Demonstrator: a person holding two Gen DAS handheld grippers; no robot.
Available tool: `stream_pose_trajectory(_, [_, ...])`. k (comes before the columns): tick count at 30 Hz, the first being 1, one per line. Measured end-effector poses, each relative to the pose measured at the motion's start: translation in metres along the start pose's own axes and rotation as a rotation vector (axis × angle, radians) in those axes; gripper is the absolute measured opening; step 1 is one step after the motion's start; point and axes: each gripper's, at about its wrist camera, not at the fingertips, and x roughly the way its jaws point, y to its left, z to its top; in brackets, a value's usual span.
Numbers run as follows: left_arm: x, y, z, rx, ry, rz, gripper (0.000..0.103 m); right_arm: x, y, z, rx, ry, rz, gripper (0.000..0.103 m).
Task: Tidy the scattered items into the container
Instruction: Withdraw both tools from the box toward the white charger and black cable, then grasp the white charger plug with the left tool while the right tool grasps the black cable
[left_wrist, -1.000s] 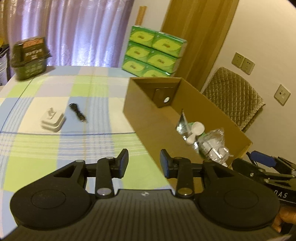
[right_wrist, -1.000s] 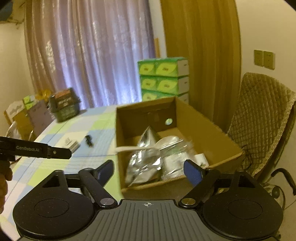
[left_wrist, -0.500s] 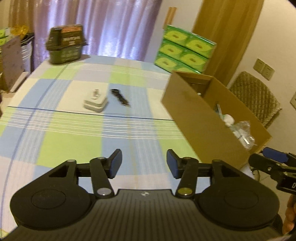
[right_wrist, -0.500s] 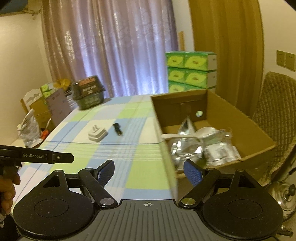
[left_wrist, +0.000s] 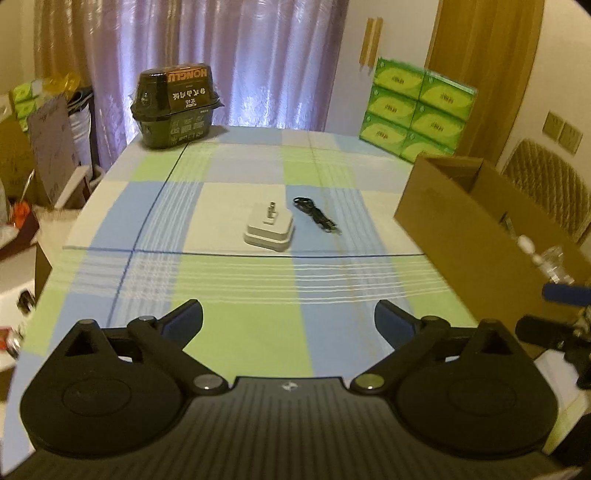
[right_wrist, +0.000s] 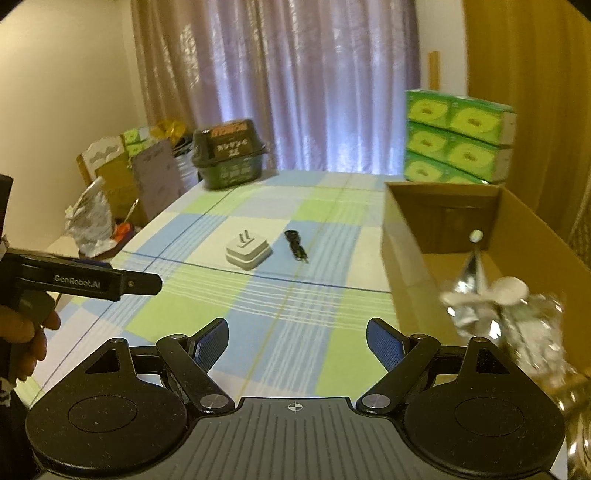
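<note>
Left wrist view: left gripper (left_wrist: 288, 319) spread wide, empty, above the checked tablecloth (left_wrist: 236, 332). White charger (left_wrist: 269, 230) lies well left of the cardboard box (left_wrist: 458, 229), black cable (left_wrist: 316, 218) just beside the charger, between it and the box.

Right wrist view: right gripper (right_wrist: 297, 341) also spread, empty. Charger (right_wrist: 248, 252) and cable (right_wrist: 295, 245) sit left of the box (right_wrist: 402, 258); shiny packets (right_wrist: 498, 314) inside the box.

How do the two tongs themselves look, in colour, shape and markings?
Both the left tongs and the right tongs are matte black, with a ribbed central body, two round discs at the sides and silver pivot rivets. The fingers carry blue textured pads. A small crosshair mark sits on the body. Seen from the right wrist view, the left tongs bear white lettering "GenRobot.AI".
</note>
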Motion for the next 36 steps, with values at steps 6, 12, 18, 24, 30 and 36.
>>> stream_pose_trajectory(6, [0.035,0.015,0.009,0.059,0.021,0.018,0.101,0.041,0.002,0.014,-0.032,0.034,0.004,0.087])
stream_pose_trajectory(12, [0.070,0.029,0.016,0.080,0.045,0.017,0.101,0.081,-0.001,0.026,-0.059,0.061,0.004,0.087])
stream_pose_trajectory(18, [0.100,0.035,0.020,0.098,0.060,0.005,0.101,0.116,-0.001,0.038,-0.093,0.074,0.002,0.087])
stream_pose_trajectory(24, [0.128,0.034,0.029,0.170,0.038,-0.012,0.101,0.154,-0.007,0.054,-0.100,0.083,-0.017,0.087])
stream_pose_trajectory(30, [0.162,0.032,0.040,0.253,0.027,-0.037,0.101,0.187,-0.014,0.068,-0.129,0.101,-0.018,0.086])
stream_pose_trajectory(36, [0.193,0.023,0.052,0.300,0.016,-0.075,0.097,0.215,-0.026,0.077,-0.109,0.135,-0.009,0.064])
